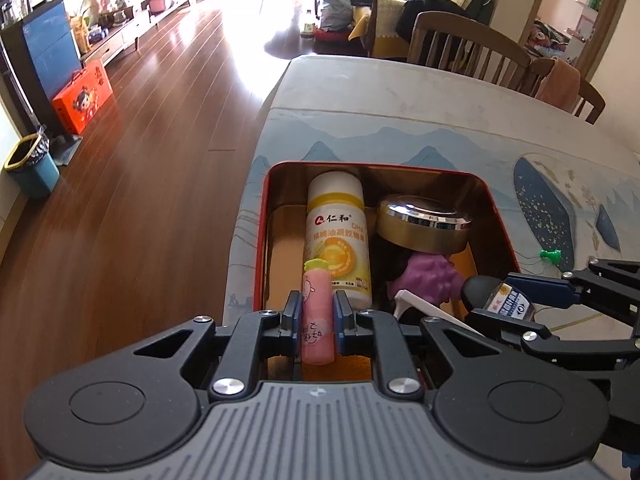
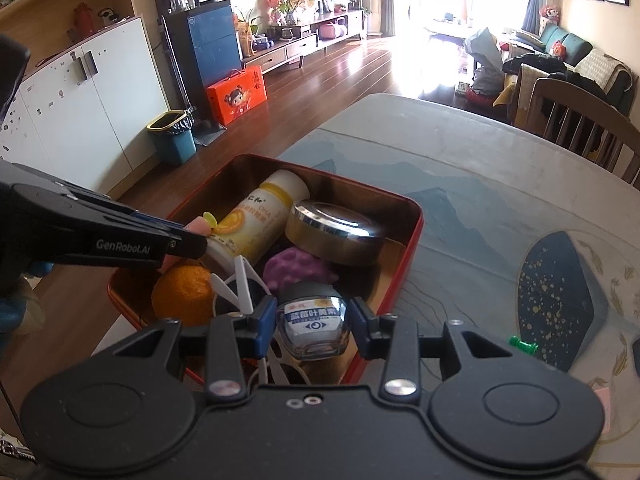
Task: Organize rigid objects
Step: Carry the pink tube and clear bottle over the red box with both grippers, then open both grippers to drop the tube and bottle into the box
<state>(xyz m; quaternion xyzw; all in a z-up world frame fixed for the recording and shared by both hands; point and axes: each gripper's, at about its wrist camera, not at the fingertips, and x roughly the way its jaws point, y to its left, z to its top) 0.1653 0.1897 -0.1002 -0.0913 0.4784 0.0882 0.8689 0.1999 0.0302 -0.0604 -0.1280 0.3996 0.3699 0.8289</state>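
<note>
A red tin box (image 1: 498, 216) (image 2: 416, 216) stands on the table near its corner. My left gripper (image 1: 317, 309) is shut on a small pink tube with a yellow-green cap (image 1: 316, 312) (image 2: 200, 225), held over the box's near side. My right gripper (image 2: 314, 318) (image 1: 508, 294) is shut on a small glass jar with a dark lid (image 2: 314, 320) (image 1: 498, 294), over the box's near right edge. Inside the box lie a white and yellow bottle (image 1: 338, 236) (image 2: 260, 216), a round gold tin with a silver lid (image 1: 424, 222) (image 2: 336, 234), a purple bumpy piece (image 1: 428, 276) (image 2: 296, 268), an orange (image 2: 184, 294) and a white clip (image 2: 238, 280).
A small green pin (image 1: 551, 256) (image 2: 524, 346) lies on the tablecloth right of the box, beside a dark blue printed patch (image 2: 560, 300). Wooden chairs (image 1: 468, 46) stand at the table's far side. The table edge drops to wood floor (image 1: 140, 160) on the left.
</note>
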